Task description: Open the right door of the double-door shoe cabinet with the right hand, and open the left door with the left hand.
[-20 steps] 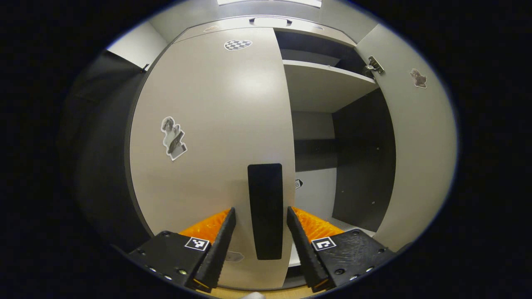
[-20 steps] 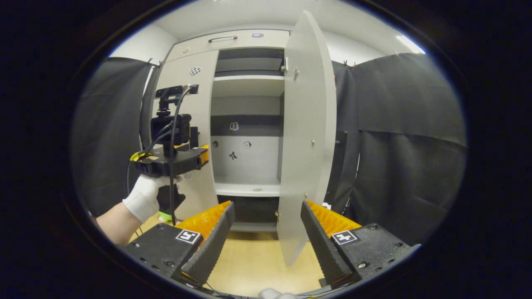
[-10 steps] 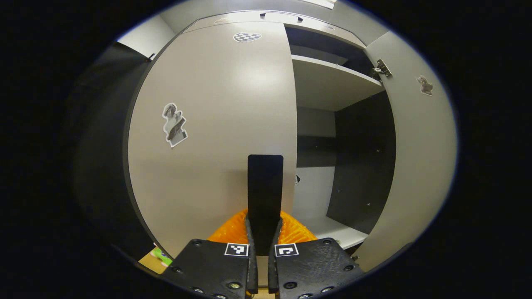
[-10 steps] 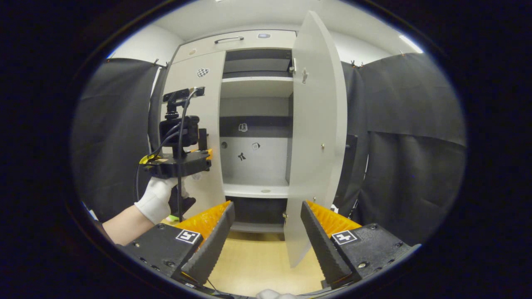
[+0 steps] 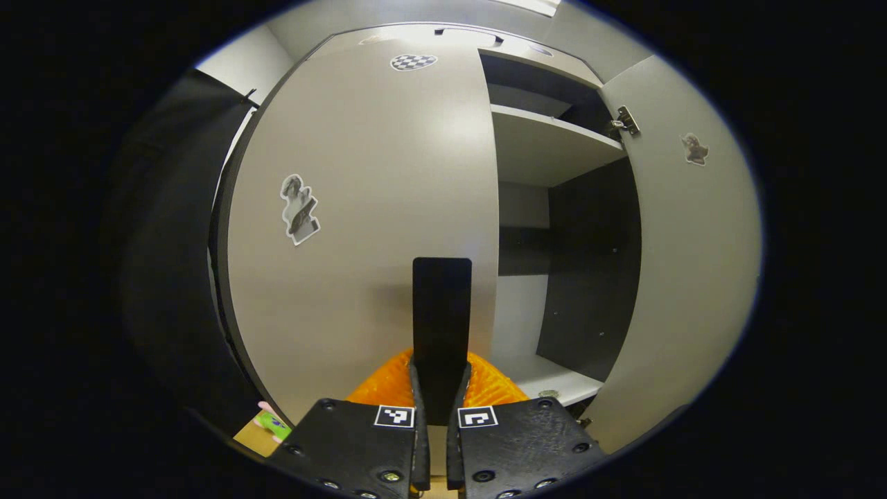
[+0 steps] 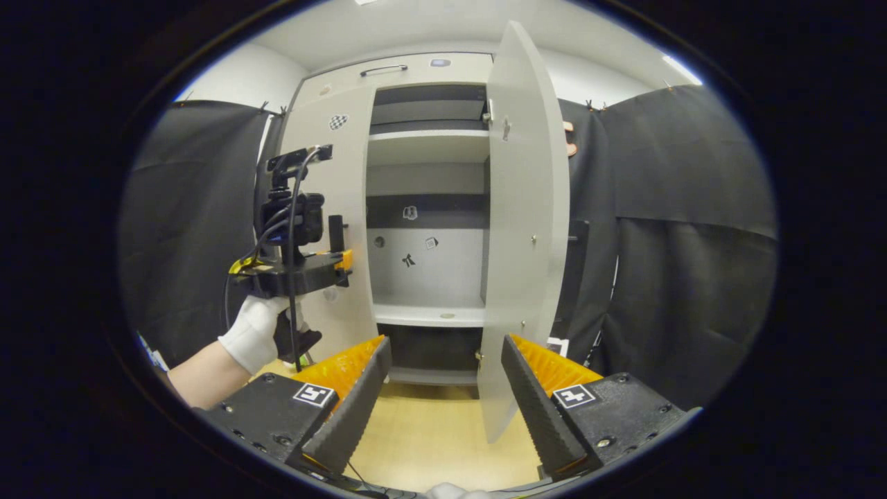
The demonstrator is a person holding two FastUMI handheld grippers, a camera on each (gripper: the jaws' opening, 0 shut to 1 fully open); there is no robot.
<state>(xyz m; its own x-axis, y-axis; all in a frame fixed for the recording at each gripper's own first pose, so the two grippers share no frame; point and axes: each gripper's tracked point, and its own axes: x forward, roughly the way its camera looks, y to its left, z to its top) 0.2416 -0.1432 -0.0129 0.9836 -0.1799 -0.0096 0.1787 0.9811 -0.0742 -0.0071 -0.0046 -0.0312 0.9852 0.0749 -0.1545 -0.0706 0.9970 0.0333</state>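
Black and flat, the handle [image 5: 441, 333] on the left door [image 5: 374, 208] is the nearest item of note: the left tongs [image 5: 436, 388] are clamped together on its lower end, both fingers [image 5: 416, 388] pressing its sides. The handle stands upright near the door's free right edge, which is the proper place to take hold, farthest from the hinge.

In the right gripper view the right tongs [image 6: 443, 388] stand wide apart, holding nothing, with wood-coloured floor [image 6: 423, 443] below them. Just beyond them the right door [image 6: 523, 229] stands swung out, near edge-on. To the left a gloved hand [image 6: 253, 333] carries the left tongs [image 6: 339, 260] against the left door [image 6: 332, 208].

Beyond both doors the cabinet's interior lies exposed on the right half: a pale shelf [image 5: 547, 138] high up, a lower shelf [image 6: 426, 315], dark side panels.

Judgement on handling: the left door is a stiff, flat board on hinges, moderately light, smooth-faced and too slick to grip anywhere but the handle. It should swing on a fixed arc; a pull following that arc outward and leftward seems advisable, since a straight tug may slip the tongs off the narrow handle. The left door appears shut or very nearly so; the right door's part seems done.
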